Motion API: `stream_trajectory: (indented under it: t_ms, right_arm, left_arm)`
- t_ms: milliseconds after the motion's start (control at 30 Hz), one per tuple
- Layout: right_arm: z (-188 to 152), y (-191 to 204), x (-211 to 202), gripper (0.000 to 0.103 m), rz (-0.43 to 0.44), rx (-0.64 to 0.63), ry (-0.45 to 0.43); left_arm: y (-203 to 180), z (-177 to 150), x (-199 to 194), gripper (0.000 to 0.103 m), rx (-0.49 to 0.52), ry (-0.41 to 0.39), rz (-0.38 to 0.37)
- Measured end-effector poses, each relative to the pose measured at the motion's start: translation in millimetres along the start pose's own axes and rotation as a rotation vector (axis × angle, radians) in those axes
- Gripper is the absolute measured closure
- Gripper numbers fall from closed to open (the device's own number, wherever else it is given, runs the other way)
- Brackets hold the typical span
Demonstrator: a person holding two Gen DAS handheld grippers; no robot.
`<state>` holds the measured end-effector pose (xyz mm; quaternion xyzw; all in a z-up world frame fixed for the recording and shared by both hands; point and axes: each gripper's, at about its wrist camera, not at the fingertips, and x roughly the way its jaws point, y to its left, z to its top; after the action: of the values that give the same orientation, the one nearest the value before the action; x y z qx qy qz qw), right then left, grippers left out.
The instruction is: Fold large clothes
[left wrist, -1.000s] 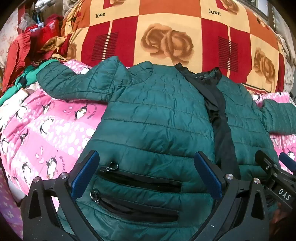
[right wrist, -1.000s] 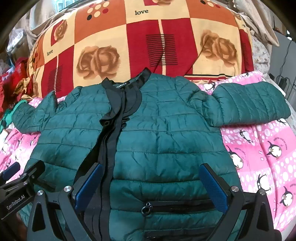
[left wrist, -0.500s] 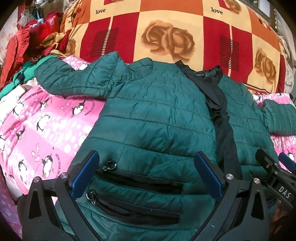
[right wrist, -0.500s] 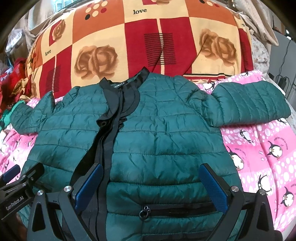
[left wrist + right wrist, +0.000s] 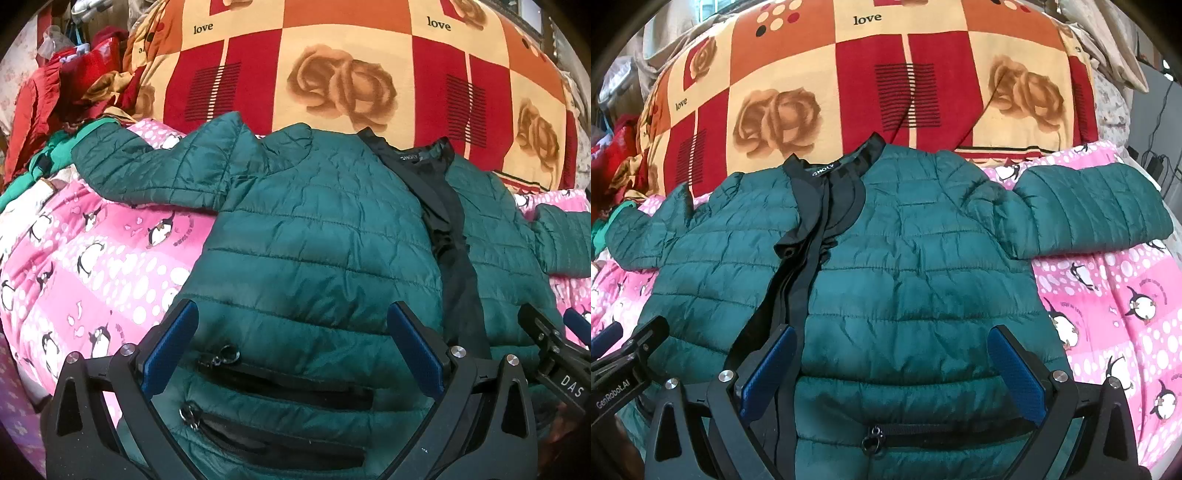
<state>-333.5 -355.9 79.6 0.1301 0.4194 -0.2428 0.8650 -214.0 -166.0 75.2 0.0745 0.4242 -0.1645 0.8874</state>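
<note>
A dark green quilted jacket (image 5: 314,236) lies face up on the bed, front closed, black collar and placket running down its middle. It also shows in the right wrist view (image 5: 916,266). Its sleeves (image 5: 147,170) (image 5: 1089,214) spread out to each side. My left gripper (image 5: 291,332) is open and empty above the jacket's lower left front, over two zip pockets (image 5: 280,384). My right gripper (image 5: 890,350) is open and empty above the lower right front, near a zip pull (image 5: 868,439). Each gripper shows at the other view's edge.
The jacket lies on a pink penguin-print blanket (image 5: 85,266) (image 5: 1126,314). A big red and orange rose-print quilt (image 5: 332,74) is piled behind it. Red and green clothes (image 5: 55,110) are heaped at the far left. Cables (image 5: 1152,155) hang at the far right.
Both grippers have moved a little forward and up over the jacket's lower front. The jacket has not moved and both grippers stayed open.
</note>
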Motion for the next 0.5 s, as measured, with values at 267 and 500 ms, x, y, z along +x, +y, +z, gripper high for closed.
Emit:
stream_trajectory:
  t_ms: [267, 500]
  right_arm:
    - [10, 0, 8, 0.0, 0.0, -0.005, 0.033]
    - [21, 3, 13, 0.0, 0.005, -0.001, 0.024]
  left_arm:
    - [1, 8, 6, 0.001, 0.001, -0.002, 0.01]
    - [6, 20, 13, 0.001, -0.013, -0.003, 0.01]
